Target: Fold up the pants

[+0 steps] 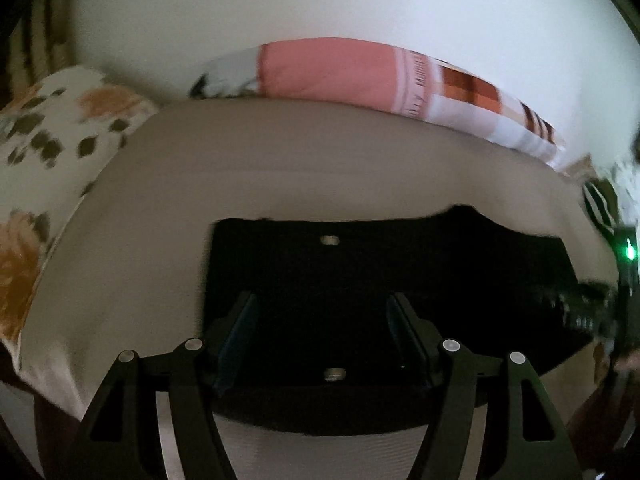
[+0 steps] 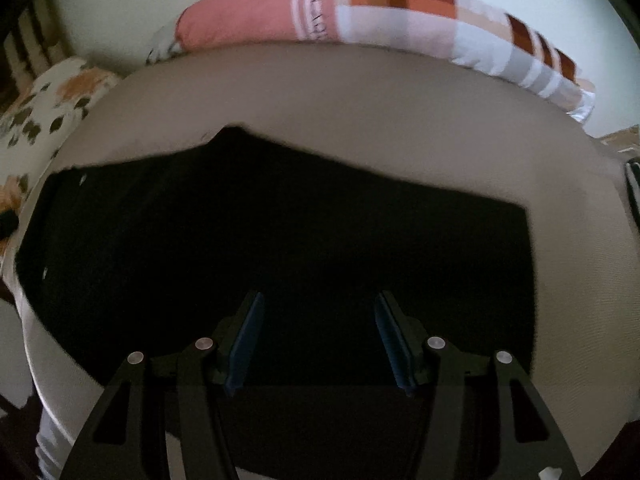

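Now both the left gripper [image 1: 322,304] and right gripper [image 2: 319,302] hover with jaws spread, grasping nothing, over the black pants [image 2: 280,220] on the bed [image 2: 360,92].

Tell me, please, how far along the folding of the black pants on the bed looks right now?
Done: the black pants lie flat on the beige bed as a compact, roughly rectangular slab, so at least one fold seems made. In hand: nothing; the left gripper and right gripper hover open over the cloth. Left: probably one more fold, though I cannot tell how many layers there are.
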Tool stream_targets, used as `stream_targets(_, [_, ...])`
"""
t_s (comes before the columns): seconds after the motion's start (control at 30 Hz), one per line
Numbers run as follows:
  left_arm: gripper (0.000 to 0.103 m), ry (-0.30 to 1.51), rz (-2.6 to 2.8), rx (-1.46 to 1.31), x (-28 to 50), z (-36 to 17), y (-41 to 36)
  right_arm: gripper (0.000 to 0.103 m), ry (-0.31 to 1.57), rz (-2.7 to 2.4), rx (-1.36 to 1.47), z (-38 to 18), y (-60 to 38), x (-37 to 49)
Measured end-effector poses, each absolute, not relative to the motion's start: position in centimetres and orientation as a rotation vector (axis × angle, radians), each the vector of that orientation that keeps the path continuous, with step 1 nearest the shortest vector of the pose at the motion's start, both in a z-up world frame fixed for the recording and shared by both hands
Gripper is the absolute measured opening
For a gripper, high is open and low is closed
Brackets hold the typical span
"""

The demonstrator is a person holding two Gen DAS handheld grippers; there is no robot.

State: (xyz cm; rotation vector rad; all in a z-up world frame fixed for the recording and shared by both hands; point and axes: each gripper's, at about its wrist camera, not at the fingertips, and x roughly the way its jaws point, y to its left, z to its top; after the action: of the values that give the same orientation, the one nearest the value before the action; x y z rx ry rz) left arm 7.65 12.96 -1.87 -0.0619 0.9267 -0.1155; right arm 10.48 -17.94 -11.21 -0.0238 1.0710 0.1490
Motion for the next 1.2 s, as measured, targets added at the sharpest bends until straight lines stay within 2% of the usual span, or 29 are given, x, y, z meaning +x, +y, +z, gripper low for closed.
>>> stream_targets(0.33, [0.069,1.017,-0.052,-0.187,7.9,-3.4,20.7,0.057,1.130,0.290,-0.013,-12.0,-12.3,8.7])
stream_targets(0.57, [0.069,1.092,-0.134,-0.269,9.4,-5.3,22.7,0.056,1.175,0.416,0.036,-11.8,-8.5,9.6])
stream_targets(0.8, [0.069,1.248,-0.358,-0.402,12.3,-8.5,24.9,0.056,1.159,0.397,0.133,-9.4,-9.4,12.2])
stream_targets(0.93, [0.069,1.315,-0.498,-0.484,14.0,-9.9,25.9,0.061,1.131,0.317,0.187,-8.1,-10.4,13.5])
stream_targets(1.2, [0.069,1.378,-0.708,-0.561,16.8,-10.8,26.2,0.062,1.136,0.203,0.253,-8.0,-11.7,14.6])
